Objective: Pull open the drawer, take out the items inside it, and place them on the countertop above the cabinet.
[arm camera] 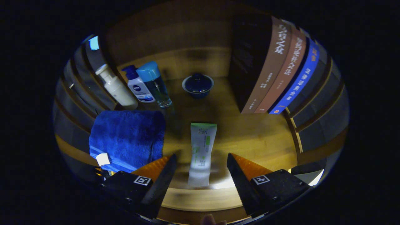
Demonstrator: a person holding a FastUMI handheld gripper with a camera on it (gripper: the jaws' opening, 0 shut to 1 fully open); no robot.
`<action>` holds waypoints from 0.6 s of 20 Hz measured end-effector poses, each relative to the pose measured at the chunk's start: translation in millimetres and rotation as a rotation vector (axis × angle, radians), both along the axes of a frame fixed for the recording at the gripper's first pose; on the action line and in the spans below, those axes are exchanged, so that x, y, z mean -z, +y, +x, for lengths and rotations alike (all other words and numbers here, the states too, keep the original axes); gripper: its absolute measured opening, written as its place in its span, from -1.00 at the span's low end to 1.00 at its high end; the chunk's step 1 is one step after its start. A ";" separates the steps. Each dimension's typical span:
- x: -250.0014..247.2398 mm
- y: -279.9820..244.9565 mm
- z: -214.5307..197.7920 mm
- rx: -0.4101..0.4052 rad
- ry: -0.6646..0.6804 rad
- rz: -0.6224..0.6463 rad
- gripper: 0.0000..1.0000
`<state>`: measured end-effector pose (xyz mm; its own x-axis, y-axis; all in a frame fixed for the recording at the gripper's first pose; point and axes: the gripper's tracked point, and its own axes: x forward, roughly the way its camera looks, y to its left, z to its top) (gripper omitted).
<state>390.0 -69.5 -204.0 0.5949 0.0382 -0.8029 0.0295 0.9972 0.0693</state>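
A: What do we see of our gripper (200, 161) at this moment?

B: We see it spread wide. The two fingers (164, 175) stand well apart and they hold nothing.

A: And the tube?

B: The white and green tube (202, 153) lies flat on the wooden countertop (253, 137), in the gap between our fingers. Neither finger touches it. Its lower end is close to the front edge of the wood, and its other end points away from us.

A: What is to the left of our fingers?

B: A folded blue towel (128, 137) lies just beside the left finger, with a small white tag near that finger. Beyond the towel we see three bottles standing close together: a white pump bottle (116, 87), a white bottle with a dark blue cap (139, 86), and a clear bottle with a light blue cap (156, 86).

A: And straight ahead?

B: Well beyond the tube a small dark blue bowl with a lid (197, 85) stands near the wooden back wall.

A: On the right side?

B: Beyond the right finger three books (278, 68) stand upright, side by side. The drawer we cannot tell from here.
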 end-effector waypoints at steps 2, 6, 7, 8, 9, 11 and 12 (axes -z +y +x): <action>-12.6 4.4 -17.6 -0.010 -0.093 0.010 1.00; -36.2 13.6 -64.3 -0.036 -0.273 0.020 1.00; -41.9 17.5 -77.1 -0.036 -0.319 0.041 1.00; -49.4 18.0 -90.2 -0.032 -0.369 0.050 1.00; -56.2 18.1 -103.2 -0.028 -0.422 0.052 1.00; -67.1 19.0 -134.7 -0.025 -0.508 0.055 1.00; -71.8 18.9 -150.4 -0.017 -0.551 0.066 1.00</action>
